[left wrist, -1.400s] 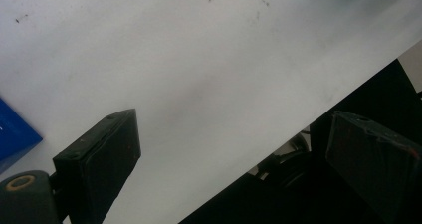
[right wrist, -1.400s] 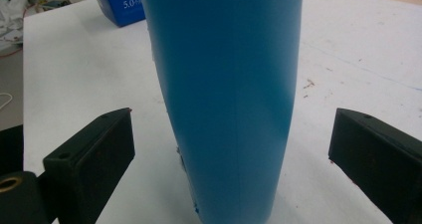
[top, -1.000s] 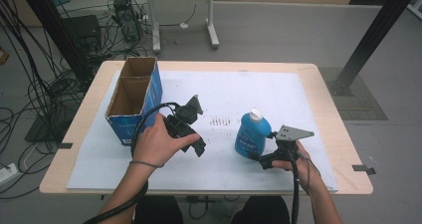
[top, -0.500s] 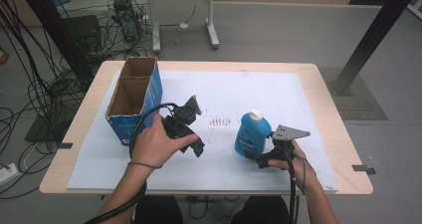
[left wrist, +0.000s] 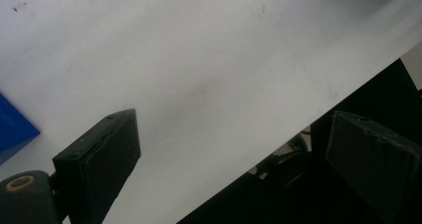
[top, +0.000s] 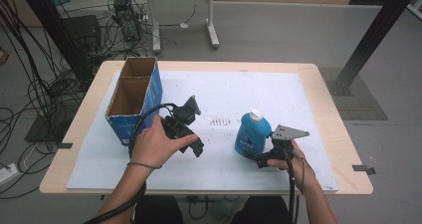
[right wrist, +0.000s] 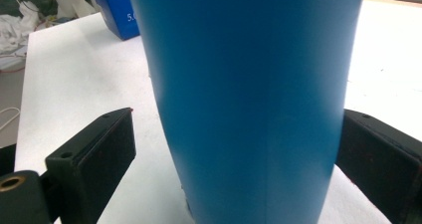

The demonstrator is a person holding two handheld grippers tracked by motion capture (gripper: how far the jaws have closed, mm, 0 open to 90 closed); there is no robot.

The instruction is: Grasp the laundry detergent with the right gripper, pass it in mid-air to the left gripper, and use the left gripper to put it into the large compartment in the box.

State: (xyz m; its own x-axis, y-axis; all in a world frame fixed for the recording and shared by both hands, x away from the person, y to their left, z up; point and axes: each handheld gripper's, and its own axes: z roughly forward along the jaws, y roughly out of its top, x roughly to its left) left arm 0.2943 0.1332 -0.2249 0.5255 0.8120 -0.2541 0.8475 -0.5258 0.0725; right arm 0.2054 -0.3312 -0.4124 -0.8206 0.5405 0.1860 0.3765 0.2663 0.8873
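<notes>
My right tongs [top: 255,159] stand spread wide around the smooth blue plastic bottle [top: 251,133], a rounded, white-capped thing upright on the matte white sheet of the table [top: 318,84]; in the right gripper view its glossy wall sits between the two flat black pads, the right pad close against it and the left pad clear of it. My left tongs [top: 195,148] are open and hold nothing, angled over bare sheet just beside the open-topped blue cardboard box [top: 130,102]. Since half a second ago the right tongs have crept slightly nearer the bottle, while bottle, box and left tongs have kept their places.
</notes>
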